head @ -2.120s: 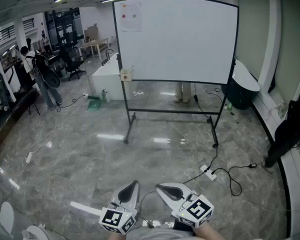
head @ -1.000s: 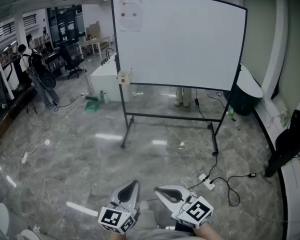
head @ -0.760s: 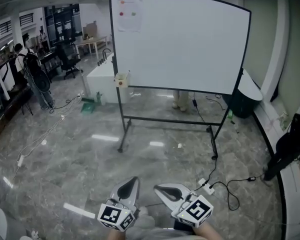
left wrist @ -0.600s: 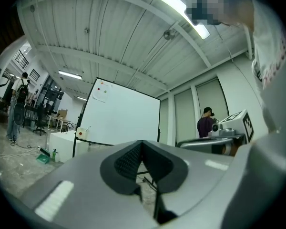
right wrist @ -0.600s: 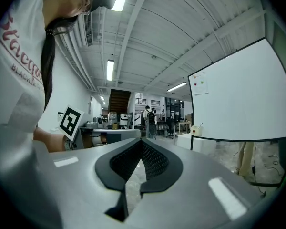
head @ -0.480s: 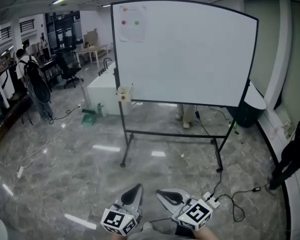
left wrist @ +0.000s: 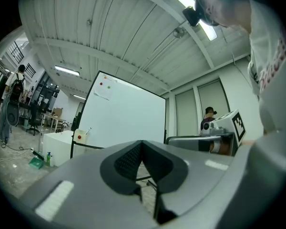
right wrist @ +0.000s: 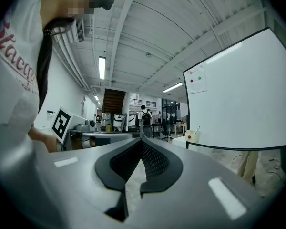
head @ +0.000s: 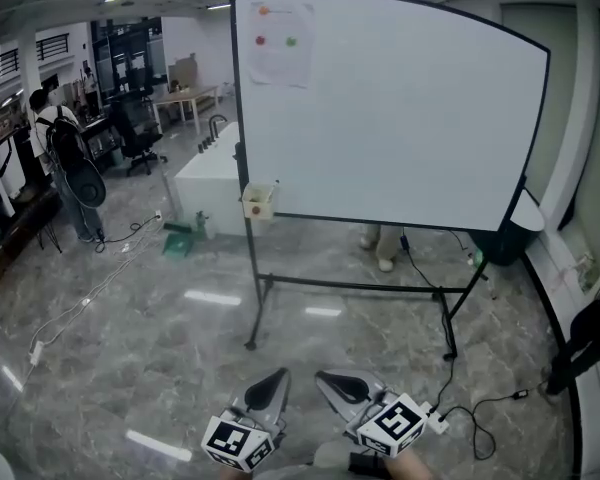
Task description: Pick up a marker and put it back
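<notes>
**Head view:** The whiteboard (head: 400, 118) is a broad, smooth white panel in a thin black frame on black tube legs. It stands on a glossy, veined grey stone floor (head: 120, 358). A small cream box-shaped holder (head: 259, 204) hangs at the whiteboard's lower left corner. The marker (head: 274, 184) sticks up slantwise out of it. Well in front of the whiteboard, the left gripper (head: 277, 378) and the right gripper (head: 327, 379) sit side by side. Both are smooth grey shells tapering to a point.

**Left gripper view:** The left gripper (left wrist: 142, 143) is clenched, its ribbed black pads meeting with nothing between them. Beyond it, the holder (left wrist: 79, 137) shows a red dot at the left edge of the whiteboard (left wrist: 124, 113), with the marker (left wrist: 88, 130) inside.

**Right gripper view:** The right gripper (right wrist: 142, 142) is likewise clamped tight on nothing, its textured pads touching. The holder (right wrist: 192, 136) sits at the lower left corner of the whiteboard (right wrist: 248, 104), with the marker (right wrist: 197, 129) leaning out of its top.
</notes>
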